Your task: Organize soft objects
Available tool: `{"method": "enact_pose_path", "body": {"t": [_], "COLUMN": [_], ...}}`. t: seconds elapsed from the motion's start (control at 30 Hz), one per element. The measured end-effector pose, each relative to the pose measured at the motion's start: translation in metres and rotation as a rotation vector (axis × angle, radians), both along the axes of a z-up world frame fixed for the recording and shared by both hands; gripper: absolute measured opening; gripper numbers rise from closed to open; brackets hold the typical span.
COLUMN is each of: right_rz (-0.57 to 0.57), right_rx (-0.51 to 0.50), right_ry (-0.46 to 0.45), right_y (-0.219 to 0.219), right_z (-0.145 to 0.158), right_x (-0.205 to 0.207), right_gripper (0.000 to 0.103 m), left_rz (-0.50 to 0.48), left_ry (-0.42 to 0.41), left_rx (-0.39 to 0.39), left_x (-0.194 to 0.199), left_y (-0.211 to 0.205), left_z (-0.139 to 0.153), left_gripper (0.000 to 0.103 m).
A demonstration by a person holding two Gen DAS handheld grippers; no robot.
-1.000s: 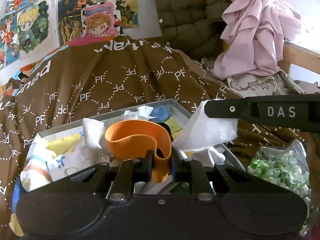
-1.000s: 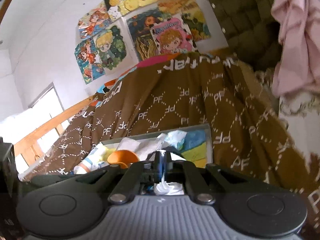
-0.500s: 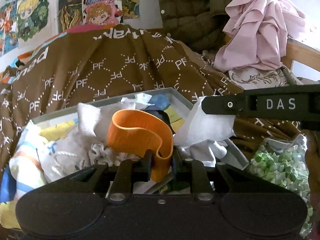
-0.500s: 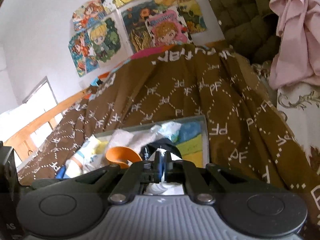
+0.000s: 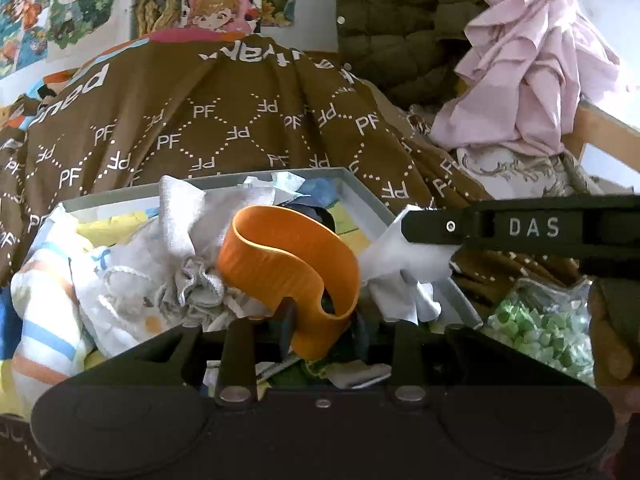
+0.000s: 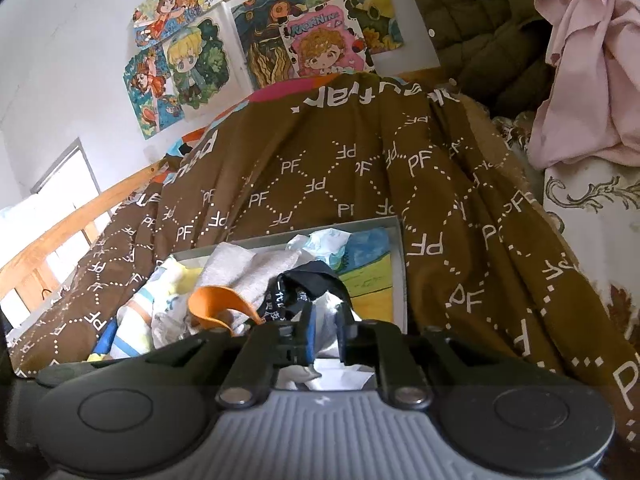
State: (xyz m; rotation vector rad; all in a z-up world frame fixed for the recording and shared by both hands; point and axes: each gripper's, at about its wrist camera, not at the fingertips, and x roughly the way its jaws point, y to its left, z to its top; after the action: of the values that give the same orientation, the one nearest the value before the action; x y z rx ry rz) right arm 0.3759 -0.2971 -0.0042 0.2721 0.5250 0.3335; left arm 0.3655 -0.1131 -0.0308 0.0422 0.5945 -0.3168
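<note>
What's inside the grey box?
The grey box holds an orange band, crumpled white cloths, a striped cloth, a black printed strap and yellow and blue pieces. The heap covers the bottom.

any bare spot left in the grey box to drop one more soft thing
Only the far right corner of the grey box, where the yellow liner shows beside the black strap. The left and middle are piled with cloths and the orange band.

Brown PF-print blanket (image 5: 208, 120), cartoon posters (image 6: 256, 36) on wall, pink cloth (image 5: 528, 76) heaped beside.
</note>
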Motion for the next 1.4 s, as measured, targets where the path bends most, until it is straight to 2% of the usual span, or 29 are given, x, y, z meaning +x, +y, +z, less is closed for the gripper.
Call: {"method": "enact_pose_path", "body": {"t": [0.07, 0.23, 0.37, 0.53, 0.7, 0.93, 1.2, 1.4], "right_rz": [-0.001, -0.009, -0.016, -0.018, -0.013, -0.036, -0.060, -0.060], "right_rx": [-0.007, -0.037, -0.047, -0.051, -0.052, -0.066, -0.089, -0.075], "right_ry": [0.002, 0.008, 0.010, -0.014, -0.047, -0.145, -0.283, -0.357], "right_y": [0.000, 0.002, 0.003, 0.002, 0.004, 0.008, 0.020, 0.032], "right_z": [0.000, 0.001, 0.004, 0.014, 0.030, 0.059, 0.097, 0.111], "right_x": [0.000, -0.002, -0.005, -0.014, -0.029, -0.065, -0.113, -0.144], "right_gripper": [0.021, 0.034, 0.040, 0.054, 0.065, 0.086, 0.096, 0.101], "left_rz": [0.013, 0.038, 0.058, 0.101, 0.148, 0.211, 0.252, 0.277], "left_ry": [0.002, 0.018, 0.003, -0.035, -0.068, -0.156, -0.255, -0.311], "left_rx": [-0.018, -0.049, -0.065, -0.086, -0.112, -0.138, -0.158, -0.149], "left_x": [-0.002, -0.006, -0.015, -0.029, -0.044, -0.078, -0.126, -0.165], "left_y": [0.002, 0.007, 0.013, 0.025, 0.035, 0.049, 0.066, 0.079], "left_z": [0.001, 0.000, 0.004, 0.013, 0.026, 0.054, 0.090, 0.109], "left_gripper": [0.043, 0.048, 0.053, 0.067, 0.074, 0.089, 0.098, 0.102]}}
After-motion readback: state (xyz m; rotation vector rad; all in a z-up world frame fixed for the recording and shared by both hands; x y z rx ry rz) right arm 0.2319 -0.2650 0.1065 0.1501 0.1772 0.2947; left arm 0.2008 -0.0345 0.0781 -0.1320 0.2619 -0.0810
